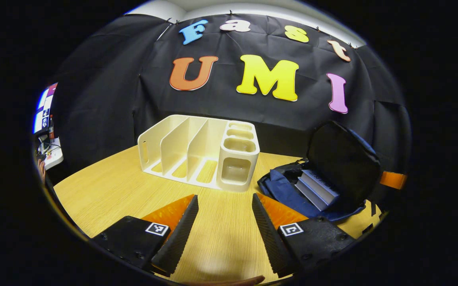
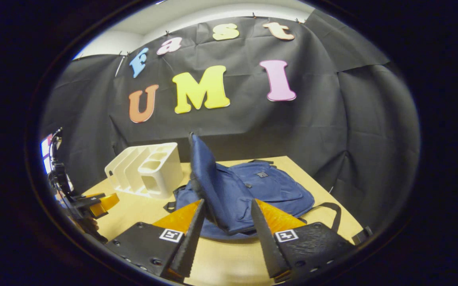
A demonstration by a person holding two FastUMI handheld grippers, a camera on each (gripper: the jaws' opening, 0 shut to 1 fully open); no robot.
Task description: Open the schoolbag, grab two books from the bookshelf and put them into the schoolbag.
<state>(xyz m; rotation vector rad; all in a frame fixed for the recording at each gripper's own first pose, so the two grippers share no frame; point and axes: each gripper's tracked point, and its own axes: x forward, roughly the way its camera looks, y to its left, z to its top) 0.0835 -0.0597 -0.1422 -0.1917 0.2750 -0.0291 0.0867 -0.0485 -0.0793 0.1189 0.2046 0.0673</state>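
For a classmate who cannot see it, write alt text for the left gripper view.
Two books lie inside an open blue schoolbag on a wooden table, its flap raised. An empty cream bookshelf stands beside it; the left gripper is open.

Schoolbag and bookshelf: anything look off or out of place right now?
Nothing stands out. The schoolbag lies open with its flap upright and books inside; the bookshelf stands square on the table. Both tongs are open, holding nothing.
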